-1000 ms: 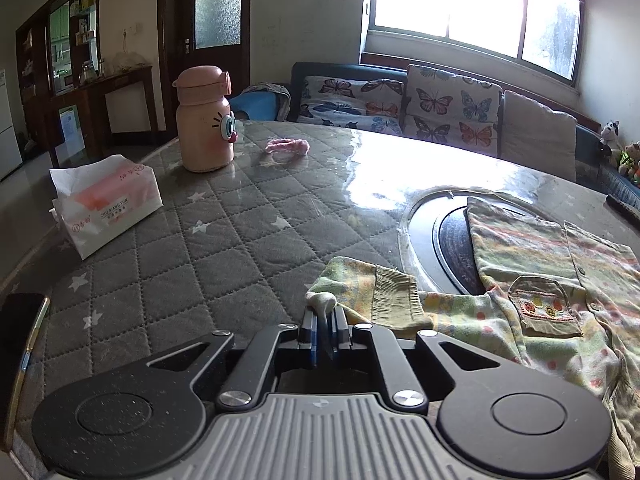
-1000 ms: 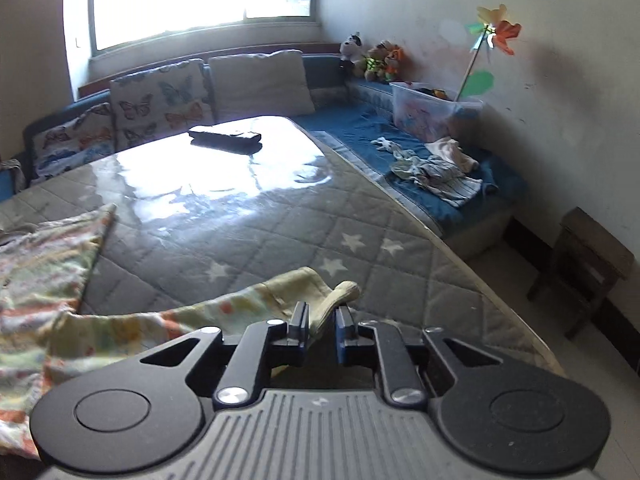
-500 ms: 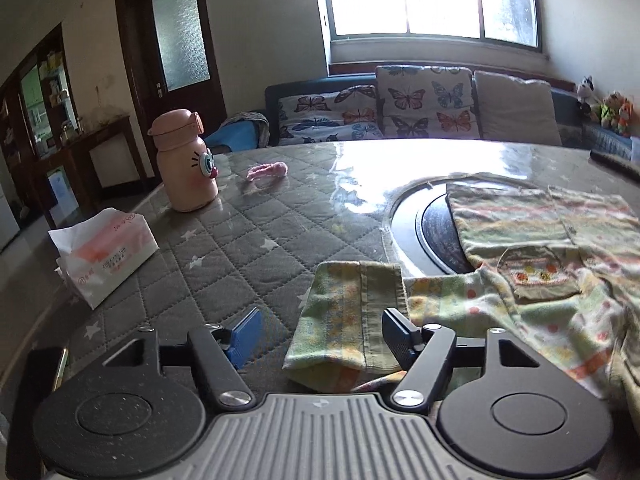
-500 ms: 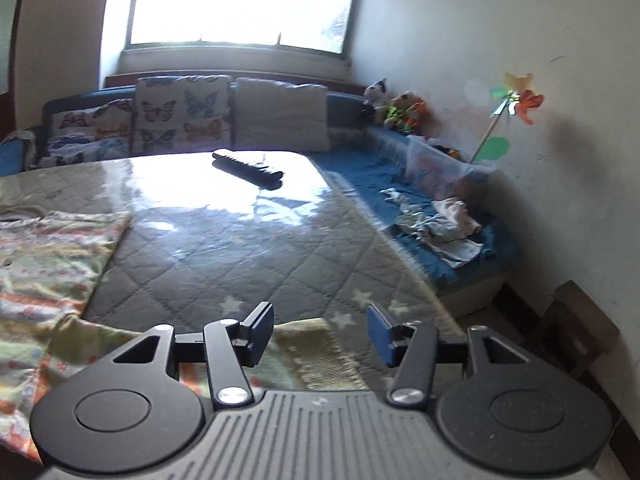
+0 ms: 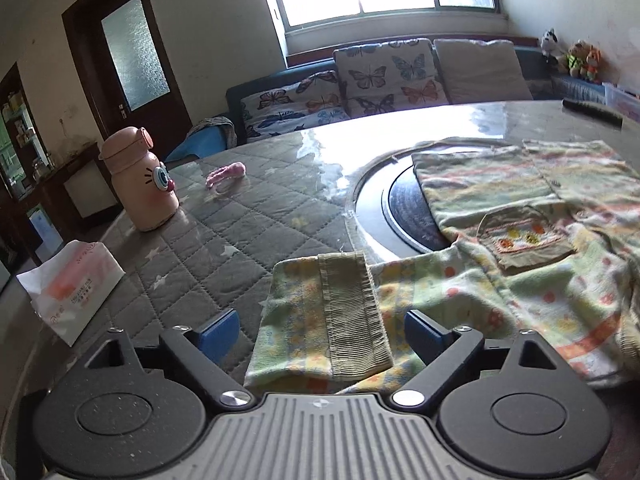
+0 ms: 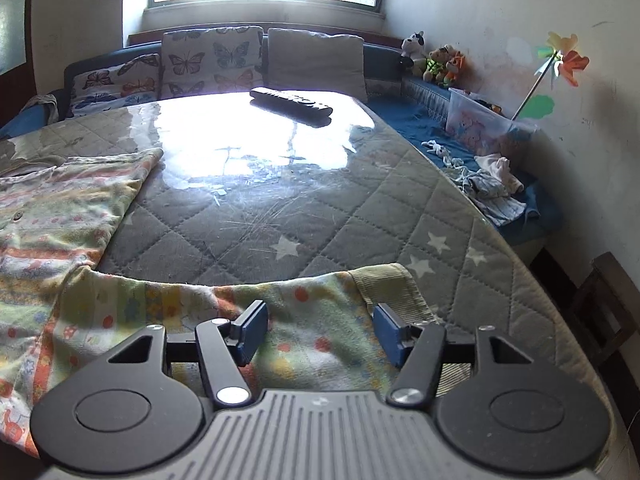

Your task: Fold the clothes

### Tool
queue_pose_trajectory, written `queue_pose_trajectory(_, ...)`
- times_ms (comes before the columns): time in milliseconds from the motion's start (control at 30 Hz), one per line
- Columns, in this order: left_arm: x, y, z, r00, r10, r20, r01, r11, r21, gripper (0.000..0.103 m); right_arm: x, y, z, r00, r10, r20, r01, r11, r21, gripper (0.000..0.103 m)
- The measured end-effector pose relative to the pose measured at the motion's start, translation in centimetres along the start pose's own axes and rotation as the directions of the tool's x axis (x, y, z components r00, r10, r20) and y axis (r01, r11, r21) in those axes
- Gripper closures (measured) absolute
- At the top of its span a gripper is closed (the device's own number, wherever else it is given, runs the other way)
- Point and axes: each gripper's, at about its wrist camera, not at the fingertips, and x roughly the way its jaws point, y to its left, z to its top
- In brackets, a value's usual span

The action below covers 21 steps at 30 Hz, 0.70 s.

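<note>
The left hand-held gripper (image 5: 318,330) stands with its jaws spread wide, pinching nothing; the left sleeve cuff (image 5: 348,312) lies flat between the blue pads (image 5: 220,330). The right hand-held gripper (image 6: 320,334) is likewise spread and empty, poised over the right sleeve (image 6: 304,316), whose ribbed cuff (image 6: 390,284) sits just beside the right-hand pad.

The garment (image 5: 532,248), a small printed button-front top with a chest pocket (image 5: 524,240), is spread face-up on the quilted desk (image 6: 280,216), its body partly covering a round inset plate (image 5: 400,208).

Handling judgement: the cloth looks light, soft and limp. It will drape and sag from any hold and offers no stiffness. The glossy desk cover may let it slide when pulled. The ribbed cuffs appear thicker and give the firmest purchase; take hold there or at the sleeve edge, pinching both layers.

Further out stand a pink bottle (image 5: 140,184), a tissue pack (image 5: 68,288) and a remote control (image 6: 291,101).
</note>
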Motion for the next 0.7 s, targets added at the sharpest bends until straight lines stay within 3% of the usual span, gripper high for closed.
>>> queue_pose_trajectory(267, 2.0, 1.9, -0.1, 0.994, 0.108, -0.034, -0.107, 0.994, 0.018, 0.01, 0.2, -0.3, 0.2, 1.0, -0.002, -0.007, 0.002, 1.0, 0.01, 0.037)
queue_pose_trajectory(367, 2.7, 3.8, 0.1, 0.979, 0.198, -0.056, -0.199, 0.98, -0.011, 0.012, 0.2, -0.4, 0.2, 1.0, -0.001, -0.008, 0.001, 1.0, 0.013, 0.036)
queue_pose_trajectory(500, 2.7, 6.9, 0.2, 0.967, 0.242, -0.082, -0.249, 0.965, -0.084, 0.012, 0.2, -0.3, 0.3, 1.0, -0.004, -0.01, 0.004, 1.0, 0.013, 0.036)
queue_pose_trajectory(600, 1.3, 7.8, 0.3, 0.986, 0.157, -0.061, -0.164, 0.976, -0.141, 0.011, 0.2, -0.3, 0.3, 1.0, -0.006, -0.011, 0.006, 1.0, 0.013, 0.036)
queue_pose_trajectory(700, 0.4, 6.5, 0.2, 0.996, 0.081, -0.043, -0.085, 0.992, -0.093, 0.011, 0.2, -0.2, 0.3, 1.0, -0.004, -0.011, 0.004, 1.0, 0.013, 0.035)
